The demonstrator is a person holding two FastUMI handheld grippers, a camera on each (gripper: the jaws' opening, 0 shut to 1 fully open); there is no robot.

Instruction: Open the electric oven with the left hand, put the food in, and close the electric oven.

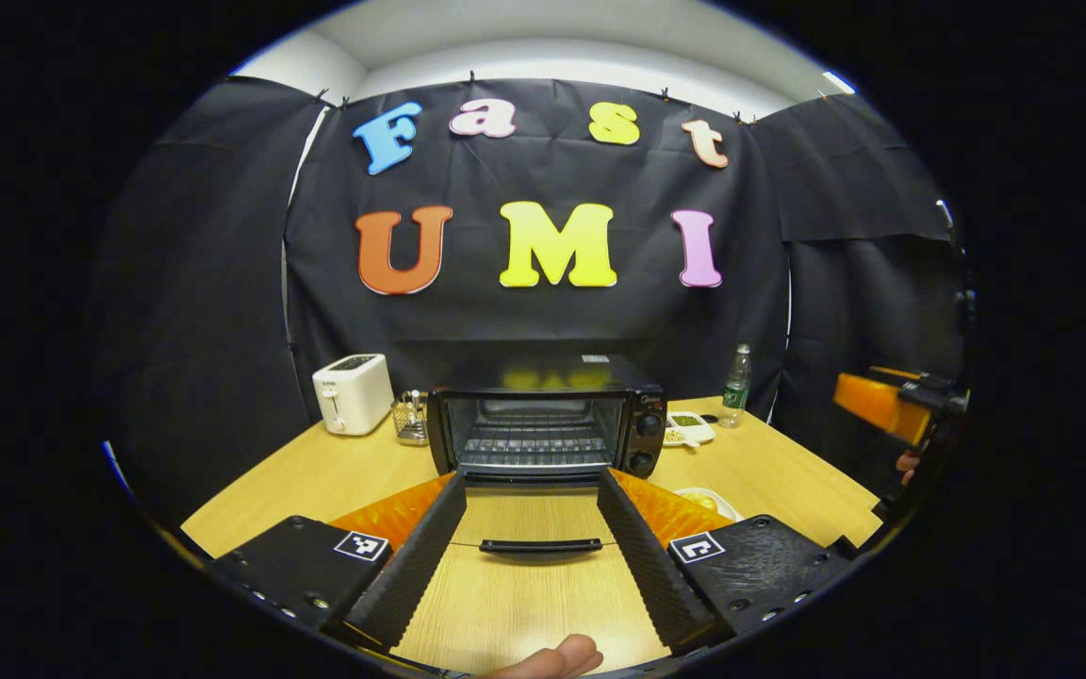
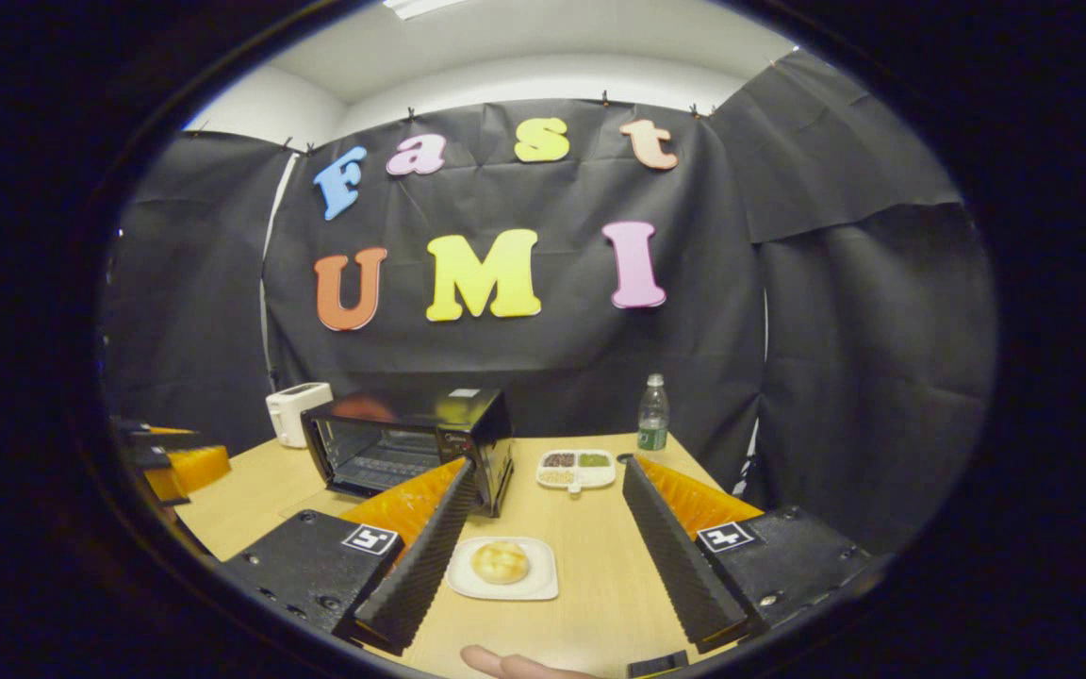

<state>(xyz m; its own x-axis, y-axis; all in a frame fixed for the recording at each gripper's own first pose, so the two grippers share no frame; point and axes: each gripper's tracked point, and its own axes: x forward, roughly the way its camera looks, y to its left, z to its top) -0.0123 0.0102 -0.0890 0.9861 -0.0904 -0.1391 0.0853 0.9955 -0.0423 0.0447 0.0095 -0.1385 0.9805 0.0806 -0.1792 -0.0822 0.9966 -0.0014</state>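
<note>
The black electric oven stands at the back of the wooden table with its cavity and wire rack exposed. Its glass door lies flat toward me, and the door handle sits between the fingers of my left gripper, which is open and not pressing on it. In the right gripper view a round bun rests on a white plate, just right of the oven. My right gripper hovers open over the plate, holding nothing. The right gripper also appears at the far right.
A white toaster and a small utensil rack stand left of the oven. A divided condiment dish and a green-labelled bottle sit at the back right. The left gripper shows at the left edge.
</note>
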